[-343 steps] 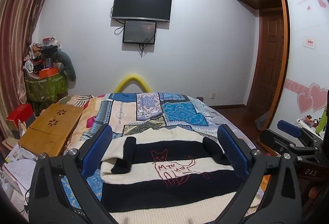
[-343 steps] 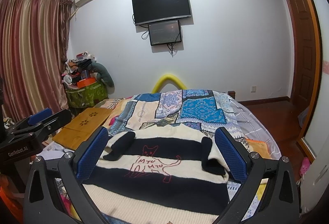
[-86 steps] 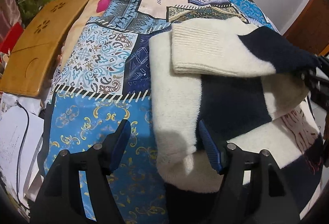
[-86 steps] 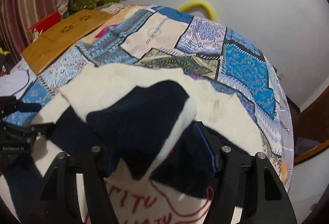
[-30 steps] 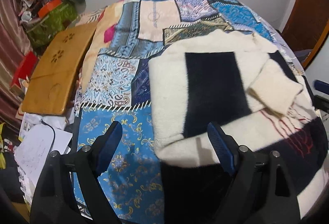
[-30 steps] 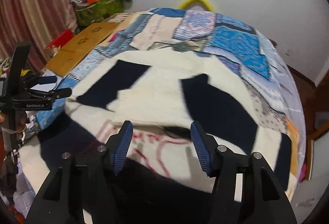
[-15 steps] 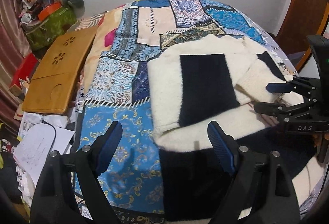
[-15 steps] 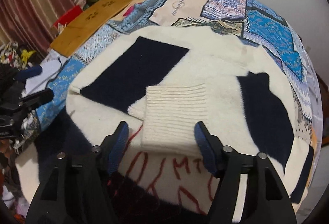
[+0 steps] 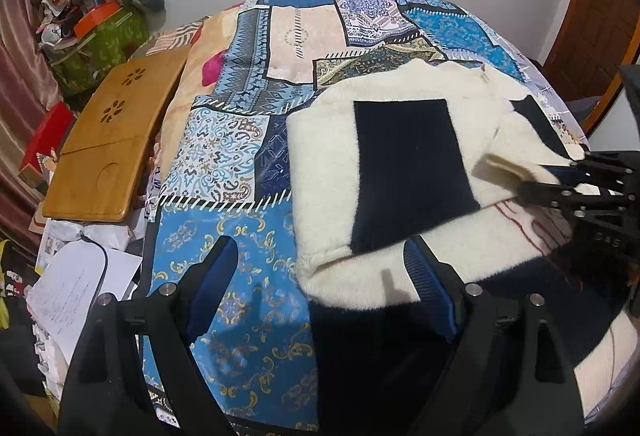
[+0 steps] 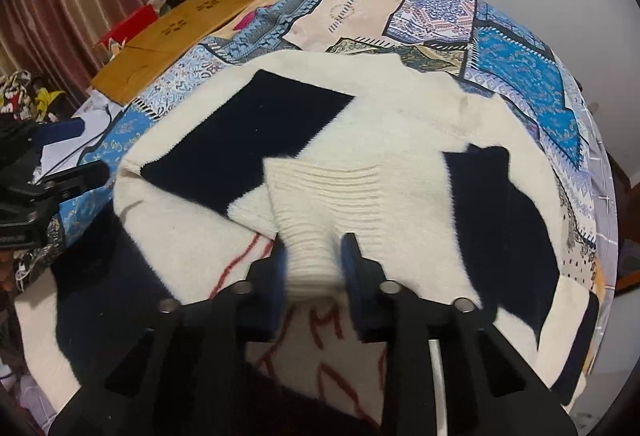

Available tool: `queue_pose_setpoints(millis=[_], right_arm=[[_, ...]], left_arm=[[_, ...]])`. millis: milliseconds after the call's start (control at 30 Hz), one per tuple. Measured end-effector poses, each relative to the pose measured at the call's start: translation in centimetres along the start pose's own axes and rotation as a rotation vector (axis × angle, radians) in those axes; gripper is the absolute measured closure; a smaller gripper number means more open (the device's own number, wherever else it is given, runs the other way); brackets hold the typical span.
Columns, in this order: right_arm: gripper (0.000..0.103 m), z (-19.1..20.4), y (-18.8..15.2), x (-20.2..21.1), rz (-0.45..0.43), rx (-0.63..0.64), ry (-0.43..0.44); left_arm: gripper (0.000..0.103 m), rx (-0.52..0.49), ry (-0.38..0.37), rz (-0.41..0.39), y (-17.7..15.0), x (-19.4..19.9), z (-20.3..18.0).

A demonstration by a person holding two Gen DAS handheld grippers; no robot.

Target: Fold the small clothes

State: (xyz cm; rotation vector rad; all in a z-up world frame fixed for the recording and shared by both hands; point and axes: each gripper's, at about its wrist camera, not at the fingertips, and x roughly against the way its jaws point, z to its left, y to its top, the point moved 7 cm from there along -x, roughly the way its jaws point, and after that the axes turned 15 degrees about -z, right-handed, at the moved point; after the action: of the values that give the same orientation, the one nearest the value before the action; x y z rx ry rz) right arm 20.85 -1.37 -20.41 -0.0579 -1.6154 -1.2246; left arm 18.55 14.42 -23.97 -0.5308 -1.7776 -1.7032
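Right tool [image 10: 313, 256] pinched onto ribbed cream cuff [image 10: 320, 192] of fuzzy cream-and-navy striped knit sweater [image 10: 200, 224], spread on patchwork blue bedspread [image 9: 224, 156]. Left tool [image 9: 324, 276] wide open, empty, over sweater's near edge. Soft, light, floppy knit, likely stretchy; grip hems or cuffs.
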Motion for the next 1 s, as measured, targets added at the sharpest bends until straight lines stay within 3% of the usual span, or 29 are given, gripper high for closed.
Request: queue_pose_setpoints(millis=[233, 633, 800, 1000], right_arm=[[0.085, -1.6, 1.8, 3.6, -0.123, -0.069, 0.015], [0.086, -9.6, 4.0, 11.3, -0.356, -0.267, -0.083], [0.087, -12.8, 3.1, 12.9, -0.387, -0.349, -0.123], [0.091, -16.3, 0.2, 12.7, -0.354, -0.440, -0.171]], left_arm=[[0.018, -0.011, -0.006, 0.010, 1.2, -1.0, -1.3], [0.018, -0.074, -0.018, 0.008, 3.1, -1.7, -4.6], [0.018, -0.089, -0.028, 0.010, 3.4, -2.0, -5.9], [0.018, -0.107, -0.028, 0.030, 3.3, -2.6, -7.0]])
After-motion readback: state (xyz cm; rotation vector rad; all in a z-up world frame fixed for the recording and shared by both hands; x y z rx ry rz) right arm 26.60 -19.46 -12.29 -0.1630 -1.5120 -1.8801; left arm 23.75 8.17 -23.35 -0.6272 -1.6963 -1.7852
